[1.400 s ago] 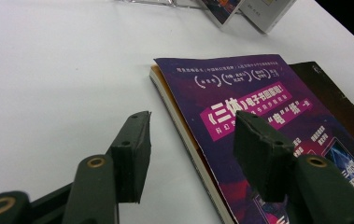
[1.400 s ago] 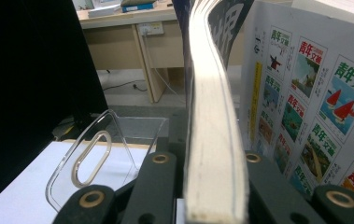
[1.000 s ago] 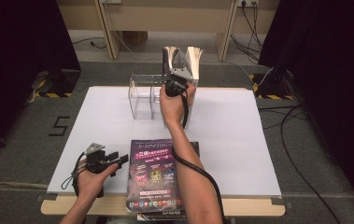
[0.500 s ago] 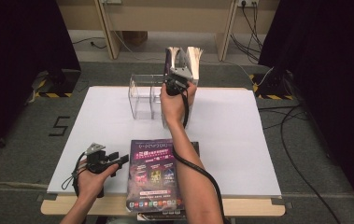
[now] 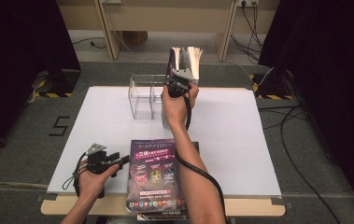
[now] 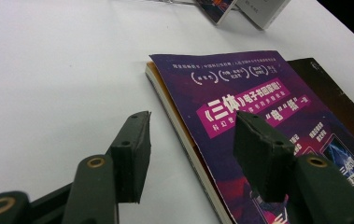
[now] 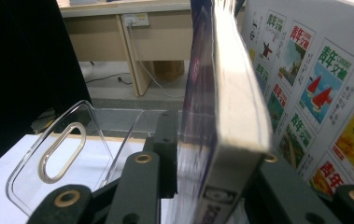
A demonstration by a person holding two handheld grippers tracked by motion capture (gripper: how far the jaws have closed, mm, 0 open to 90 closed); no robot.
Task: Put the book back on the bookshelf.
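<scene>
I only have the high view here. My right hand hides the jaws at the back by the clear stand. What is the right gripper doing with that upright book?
Observer: In the right gripper view, the upright book stands between the jaws of the right gripper. They have just been opening, and I can't tell whether the pads press on it.
Operator: What's beside it?
Observer: A second book with small illustrated covers printed on it, on the side away from the clear stand.
Operator: And the left gripper?
Observer: The left gripper is open, gripping nothing, with one jaw above the purple book.
</scene>
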